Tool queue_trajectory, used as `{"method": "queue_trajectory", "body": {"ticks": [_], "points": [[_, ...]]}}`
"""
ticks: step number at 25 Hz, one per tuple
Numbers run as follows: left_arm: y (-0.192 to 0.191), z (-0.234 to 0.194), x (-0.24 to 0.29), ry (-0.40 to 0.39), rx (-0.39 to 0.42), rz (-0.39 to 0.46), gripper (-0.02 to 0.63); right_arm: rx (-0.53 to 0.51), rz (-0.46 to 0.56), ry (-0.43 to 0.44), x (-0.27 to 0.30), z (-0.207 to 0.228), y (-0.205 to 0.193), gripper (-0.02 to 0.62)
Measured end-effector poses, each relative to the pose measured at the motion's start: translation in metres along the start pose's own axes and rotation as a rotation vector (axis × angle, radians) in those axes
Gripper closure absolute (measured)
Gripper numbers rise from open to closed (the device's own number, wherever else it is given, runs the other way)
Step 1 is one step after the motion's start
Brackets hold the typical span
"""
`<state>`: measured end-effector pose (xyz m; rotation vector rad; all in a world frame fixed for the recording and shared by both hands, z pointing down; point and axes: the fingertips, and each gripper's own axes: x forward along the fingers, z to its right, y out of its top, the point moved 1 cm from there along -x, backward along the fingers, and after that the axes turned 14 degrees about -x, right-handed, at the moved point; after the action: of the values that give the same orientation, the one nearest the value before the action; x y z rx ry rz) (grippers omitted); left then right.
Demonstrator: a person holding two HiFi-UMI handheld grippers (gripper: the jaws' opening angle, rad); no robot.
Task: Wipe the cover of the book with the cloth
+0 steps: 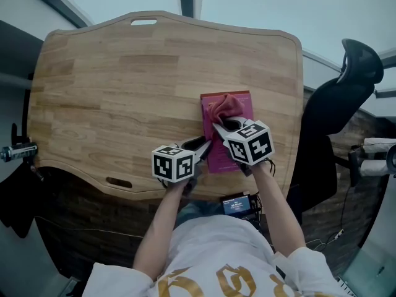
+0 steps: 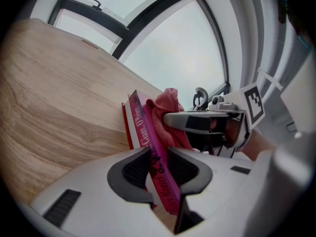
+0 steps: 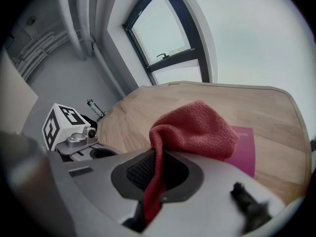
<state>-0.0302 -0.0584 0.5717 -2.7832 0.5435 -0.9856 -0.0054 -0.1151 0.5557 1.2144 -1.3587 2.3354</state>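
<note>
Left gripper (image 2: 158, 168) clamps the near edge of a pink book (image 1: 218, 158) lying flat toward the right front of a wooden table (image 1: 124, 73), while the right gripper (image 3: 157, 174) pinches a red cloth (image 1: 226, 106) bunched on its cover.

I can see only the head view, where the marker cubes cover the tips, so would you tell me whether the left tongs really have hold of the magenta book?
Observer: Yes. In the left gripper view the left tongs are shut on the magenta-covered book.
Operator: Thank you. Which edge do they clamp?
Observer: The narrow edge that carries white lettering.
Operator: And do the right tongs hold the cloth?
Observer: They do. The right gripper view shows the right tongs pinching a fold of the red towelling cloth, with the rest bunched above them.
</note>
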Motion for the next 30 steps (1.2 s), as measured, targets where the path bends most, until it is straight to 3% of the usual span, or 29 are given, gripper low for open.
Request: {"method": "queue_trajectory", "body": {"ticks": [30], "points": [[0.000,-0.001,0.000,0.013,0.024,0.017,0.492,0.035,0.000,0.010,-0.019,-0.033,-0.035,0.555]]}}
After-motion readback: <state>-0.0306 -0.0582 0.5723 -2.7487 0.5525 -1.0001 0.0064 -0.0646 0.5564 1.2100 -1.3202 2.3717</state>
